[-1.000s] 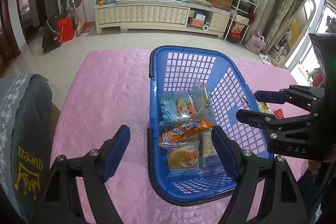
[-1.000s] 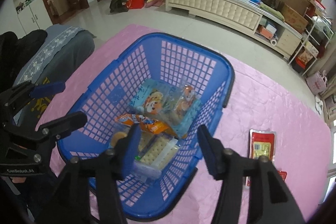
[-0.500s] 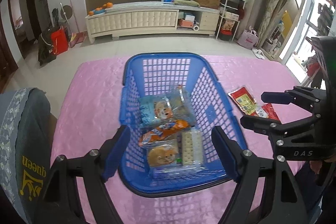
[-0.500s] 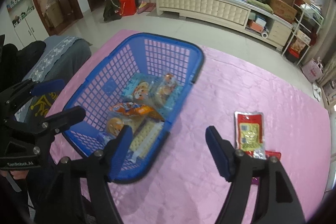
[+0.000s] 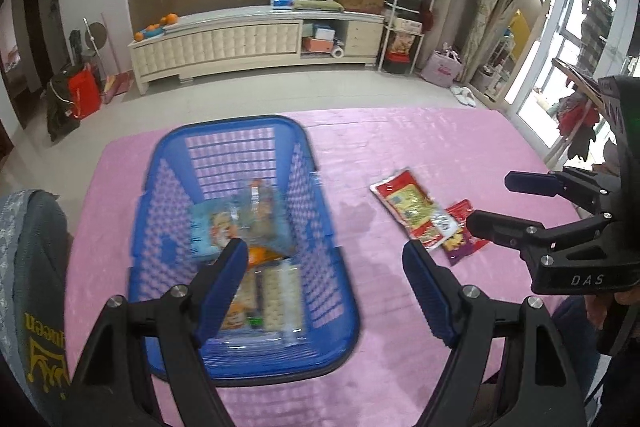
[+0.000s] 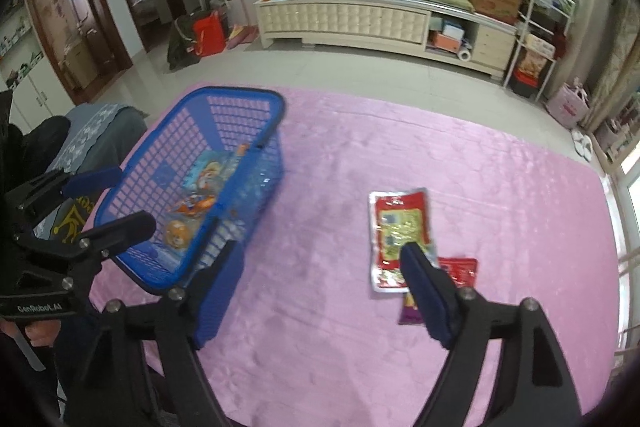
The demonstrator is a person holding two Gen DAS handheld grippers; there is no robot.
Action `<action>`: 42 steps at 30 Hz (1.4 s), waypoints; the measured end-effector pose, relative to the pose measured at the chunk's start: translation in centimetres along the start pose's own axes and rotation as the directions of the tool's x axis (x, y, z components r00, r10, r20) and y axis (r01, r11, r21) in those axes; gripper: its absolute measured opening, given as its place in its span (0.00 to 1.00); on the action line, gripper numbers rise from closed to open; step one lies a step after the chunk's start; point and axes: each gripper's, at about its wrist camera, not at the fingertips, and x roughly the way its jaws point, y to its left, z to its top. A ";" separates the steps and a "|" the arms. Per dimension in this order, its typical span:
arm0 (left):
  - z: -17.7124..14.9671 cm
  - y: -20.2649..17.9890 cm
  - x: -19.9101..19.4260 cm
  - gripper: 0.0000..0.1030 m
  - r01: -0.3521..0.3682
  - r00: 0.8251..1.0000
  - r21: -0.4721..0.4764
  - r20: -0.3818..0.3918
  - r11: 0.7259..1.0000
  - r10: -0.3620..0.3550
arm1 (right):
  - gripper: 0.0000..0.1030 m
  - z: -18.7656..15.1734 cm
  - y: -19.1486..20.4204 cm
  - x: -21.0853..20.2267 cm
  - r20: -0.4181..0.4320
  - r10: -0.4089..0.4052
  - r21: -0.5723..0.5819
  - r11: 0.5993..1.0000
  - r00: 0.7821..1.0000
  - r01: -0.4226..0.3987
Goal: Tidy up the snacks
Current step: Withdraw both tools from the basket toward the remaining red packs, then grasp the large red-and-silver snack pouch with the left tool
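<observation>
The basket [image 5: 256, 247] sits on the left part of the counter [image 5: 400, 367], with several snack packets [image 5: 244, 227] lying inside it. To its right, apart from it, a large snack pouch [image 6: 400, 231] lies on the counter, overlapping two smaller packets [image 6: 460, 271] at its near end. A long sideboard [image 6: 360, 19] stands behind, against the wall.

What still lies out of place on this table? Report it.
Three packets lie loose on the pink tablecloth, outside the blue basket: a large red-and-yellow packet overlapping a small red packet and a purple packet. The other snacks sit in the basket. Both claws are open and empty.
</observation>
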 end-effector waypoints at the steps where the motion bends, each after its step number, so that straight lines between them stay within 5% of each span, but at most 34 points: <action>1: 0.2 -0.7 0.3 0.75 0.006 1.000 0.006 -0.003 1.000 -0.006 | 0.83 -0.1 -0.6 -0.2 0.002 -0.001 0.007 1.000 1.000 0.001; 13: 1.2 -7.4 4.8 0.76 0.026 0.997 0.082 -0.068 0.996 -0.020 | 0.99 -1.5 -7.0 -0.5 0.012 -0.057 0.056 0.997 0.998 0.057; 17: 1.8 -9.1 6.5 0.84 0.017 0.996 0.078 -0.085 0.997 -0.010 | 1.00 -2.0 -9.5 -0.2 0.012 -0.080 0.092 0.993 0.997 0.078; 22: 2.7 -10.8 9.1 1.00 0.018 0.991 0.060 -0.134 0.998 -0.010 | 1.00 -2.3 -12.6 0.6 0.003 -0.116 0.129 0.985 0.993 0.115; 35: 4.4 -13.5 17.4 1.00 0.012 0.968 -0.038 -0.251 0.999 -0.022 | 1.00 -2.3 -18.4 5.0 -0.034 -0.244 0.157 0.956 0.969 0.246; 42: 4.8 -13.6 21.2 1.00 0.013 0.946 -0.132 -0.321 0.991 -0.055 | 1.00 -2.5 -20.8 7.9 -0.081 -0.188 0.190 0.961 0.979 0.201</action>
